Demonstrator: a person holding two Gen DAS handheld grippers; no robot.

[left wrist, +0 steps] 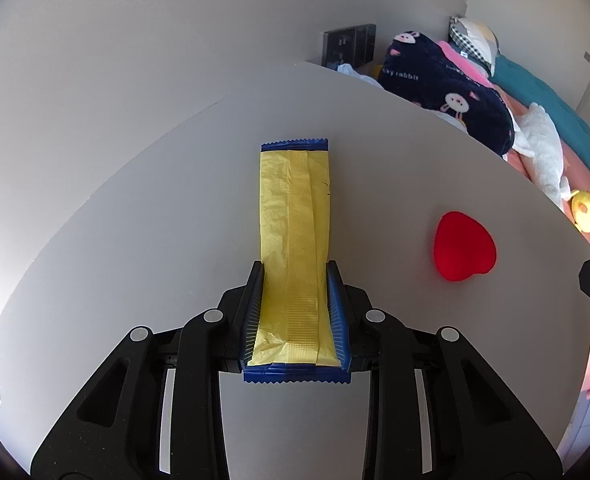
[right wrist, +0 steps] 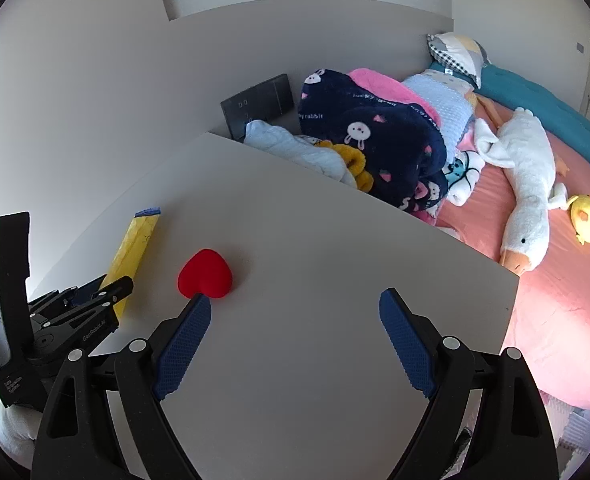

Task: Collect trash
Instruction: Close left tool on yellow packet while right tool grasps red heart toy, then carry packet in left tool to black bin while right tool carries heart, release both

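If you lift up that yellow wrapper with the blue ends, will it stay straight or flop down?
The yellow wrapper will probably flop: it looks thin, flat and crinkled, and most of it sticks out past the left gripper, which is shut on its near end. It seems light, likely empty. Lying flat on the table, it should not roll.

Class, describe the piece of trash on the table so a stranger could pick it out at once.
Start at the white table beside the bed. The yellow wrapper lies flat on it, its near end clamped in the left gripper. Unlike the small red heart nearby, it is long, crinkled and blue-edged at both ends.
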